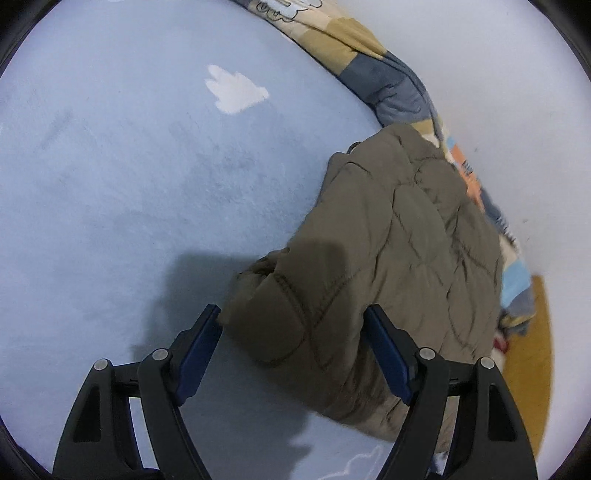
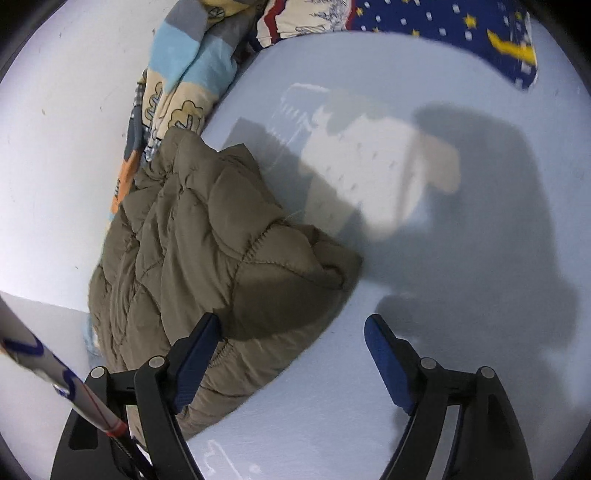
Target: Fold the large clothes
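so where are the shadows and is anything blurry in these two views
Left wrist view: the left tool casts a dark shadow across the olive jacket and light blue sheet, with edges bent by the fisheye. Right wrist view: a large dark shadow covers the sheet's right side beside a bright sunlit patch; the navy star fabric looks motion-smeared.

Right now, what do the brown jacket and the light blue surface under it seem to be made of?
The brown jacket looks like a padded, quilted synthetic shell, perhaps nylon or polyester: puffy stitched panels with a dull, slightly smooth finish. The light blue surface looks like a soft, short-pile fabric, maybe fleece or plush: it appears matte and fuzzy, with brushed marks and a white woolly patch. Neither fibre can be confirmed by sight.
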Demonstrator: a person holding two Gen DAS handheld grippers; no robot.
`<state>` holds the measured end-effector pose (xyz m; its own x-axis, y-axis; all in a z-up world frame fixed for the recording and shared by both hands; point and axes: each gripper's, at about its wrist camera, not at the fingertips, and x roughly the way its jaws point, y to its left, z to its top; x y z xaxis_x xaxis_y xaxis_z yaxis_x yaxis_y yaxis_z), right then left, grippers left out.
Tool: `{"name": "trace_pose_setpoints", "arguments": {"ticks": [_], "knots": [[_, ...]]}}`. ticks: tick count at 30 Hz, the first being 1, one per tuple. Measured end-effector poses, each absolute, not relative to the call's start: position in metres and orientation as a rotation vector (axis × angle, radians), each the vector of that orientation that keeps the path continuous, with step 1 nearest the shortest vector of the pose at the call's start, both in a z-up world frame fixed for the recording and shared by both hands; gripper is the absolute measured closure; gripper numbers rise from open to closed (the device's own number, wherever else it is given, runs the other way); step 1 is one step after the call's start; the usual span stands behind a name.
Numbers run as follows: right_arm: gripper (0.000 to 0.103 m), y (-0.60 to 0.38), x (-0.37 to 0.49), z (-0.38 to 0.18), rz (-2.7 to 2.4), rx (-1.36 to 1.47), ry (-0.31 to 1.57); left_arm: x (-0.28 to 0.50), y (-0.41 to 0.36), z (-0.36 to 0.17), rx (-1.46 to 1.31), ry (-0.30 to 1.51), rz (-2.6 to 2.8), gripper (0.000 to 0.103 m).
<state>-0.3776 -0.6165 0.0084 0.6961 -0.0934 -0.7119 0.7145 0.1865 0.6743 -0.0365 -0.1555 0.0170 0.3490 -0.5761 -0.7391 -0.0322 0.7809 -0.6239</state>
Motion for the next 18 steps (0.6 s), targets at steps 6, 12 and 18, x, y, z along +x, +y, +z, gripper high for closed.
{"name": "trace_pose_setpoints", "arguments": {"ticks": [6, 12, 18], "knots": [[0.016, -0.621, -0.362, -0.01, -0.528, 1.311, 0.503, -0.029, -0.16, -0.001, -0.712, 1.153, -0.429, 0.02], [0.058, -0.613, -0.34, 0.012, -0.565, 1.095, 0.565, -0.042, -0.19, 0.042, -0.372, 1.005, -0.395, 0.057], [0.072, -0.58, -0.342, 0.052, -0.643, 0.861, 0.612, -0.089, -0.196, 0.077, -0.157, 0.901, -0.363, 0.062]]}}
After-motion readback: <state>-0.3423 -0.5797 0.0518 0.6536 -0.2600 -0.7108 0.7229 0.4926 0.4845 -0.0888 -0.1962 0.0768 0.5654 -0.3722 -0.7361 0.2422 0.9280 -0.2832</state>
